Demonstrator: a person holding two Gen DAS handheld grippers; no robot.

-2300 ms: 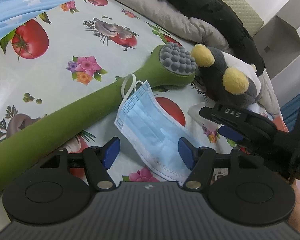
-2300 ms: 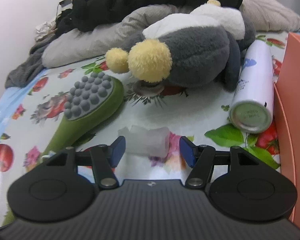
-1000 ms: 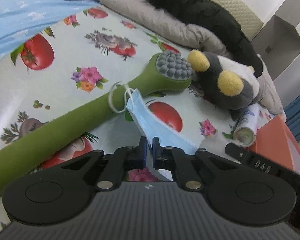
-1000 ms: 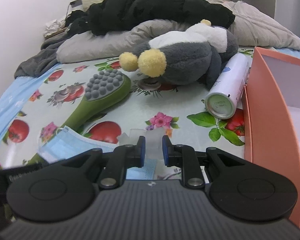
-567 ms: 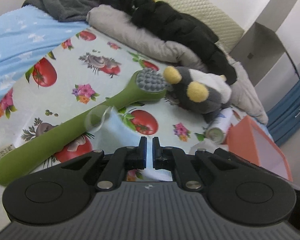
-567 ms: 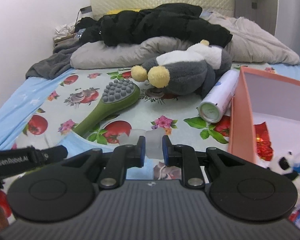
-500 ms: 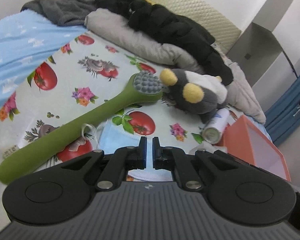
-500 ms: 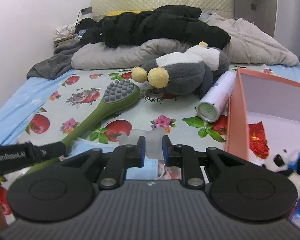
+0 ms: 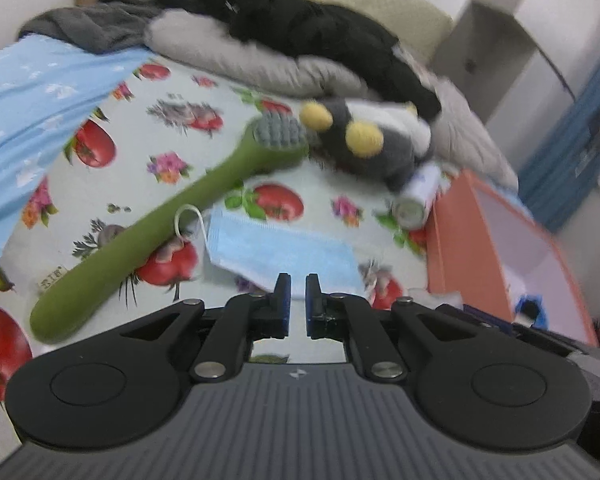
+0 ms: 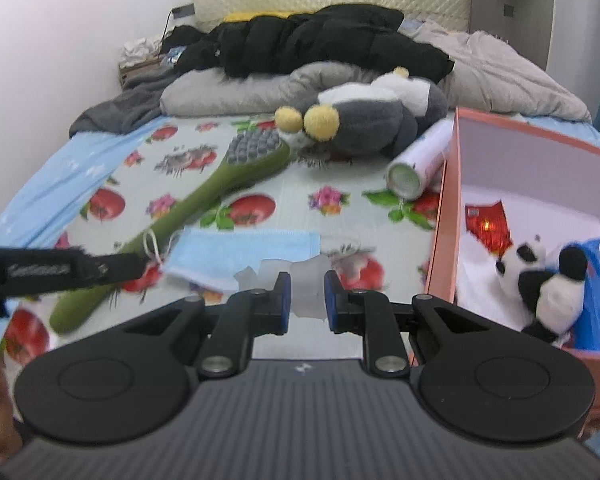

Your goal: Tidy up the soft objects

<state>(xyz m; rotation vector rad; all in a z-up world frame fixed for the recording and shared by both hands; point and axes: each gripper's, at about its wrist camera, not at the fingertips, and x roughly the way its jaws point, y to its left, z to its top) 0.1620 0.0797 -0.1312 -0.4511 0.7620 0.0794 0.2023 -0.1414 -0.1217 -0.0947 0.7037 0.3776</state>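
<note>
Right claw (image 10: 305, 285) pinches a white wad (image 10: 306, 280) (left claw (image 9: 297, 286) grips face mask (image 9: 278, 250))

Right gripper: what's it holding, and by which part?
The right gripper pinches a translucent white soft packet by its near end; the rest sticks out forward past the fingertips.

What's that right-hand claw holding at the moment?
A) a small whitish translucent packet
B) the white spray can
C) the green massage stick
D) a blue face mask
A: the right gripper is pinched on the small whitish translucent packet; the blue face mask sits beyond its fingertips.
</note>
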